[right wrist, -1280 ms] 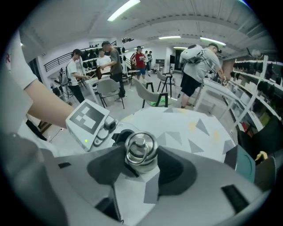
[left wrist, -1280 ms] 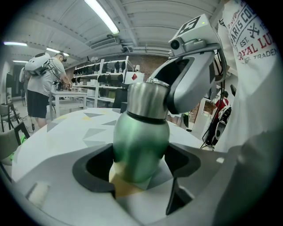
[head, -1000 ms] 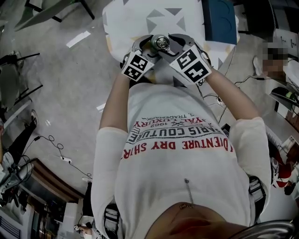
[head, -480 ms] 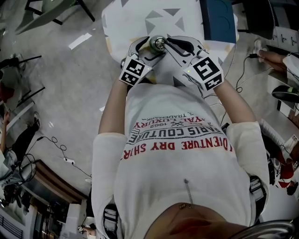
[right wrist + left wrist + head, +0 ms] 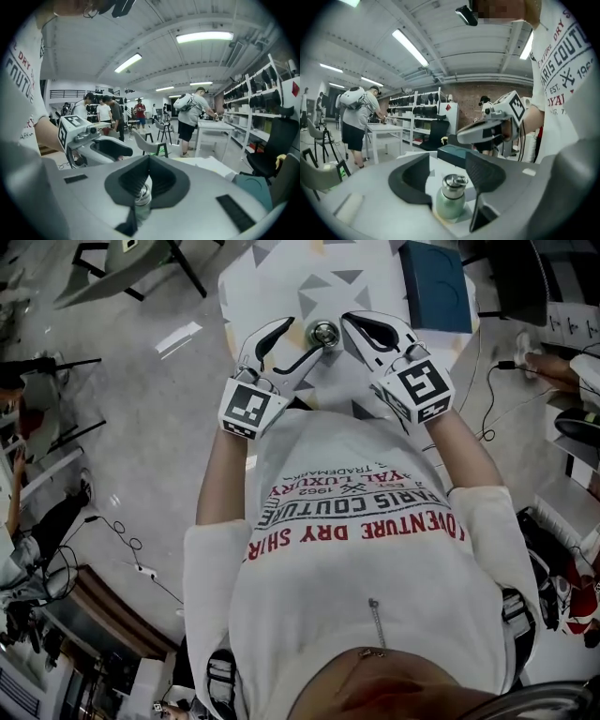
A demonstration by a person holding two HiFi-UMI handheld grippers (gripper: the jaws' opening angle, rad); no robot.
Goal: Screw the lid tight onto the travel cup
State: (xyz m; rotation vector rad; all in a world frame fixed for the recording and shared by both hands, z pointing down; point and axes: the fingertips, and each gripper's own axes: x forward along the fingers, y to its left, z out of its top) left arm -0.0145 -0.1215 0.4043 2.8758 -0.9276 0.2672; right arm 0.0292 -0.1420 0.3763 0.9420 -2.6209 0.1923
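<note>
The pale green travel cup (image 5: 324, 333) stands upright on the white patterned table (image 5: 272, 277) with its shiny metal lid on. My left gripper (image 5: 298, 337) hovers at its left, open; its jaws have just been closing. The pads touch nothing. In the left gripper view the cup (image 5: 451, 199) shows lower down through the gap of the left gripper (image 5: 447, 161). My right gripper (image 5: 361, 324) is to the right of the cup, shut and empty. In the right gripper view the right gripper (image 5: 149, 161) has its pads meeting in front of the cup (image 5: 143, 197).
A teal box (image 5: 436, 287) lies on the table behind and right of the cup. Several people stand by white tables and shelving in the background (image 5: 358, 117). A grey chair (image 5: 150, 143) stands on the floor past the table.
Both grippers have left the cup's lid and risen, drawing back toward me. The right jaws closed from wide open to shut. The left jaws let go and narrowed slightly.
</note>
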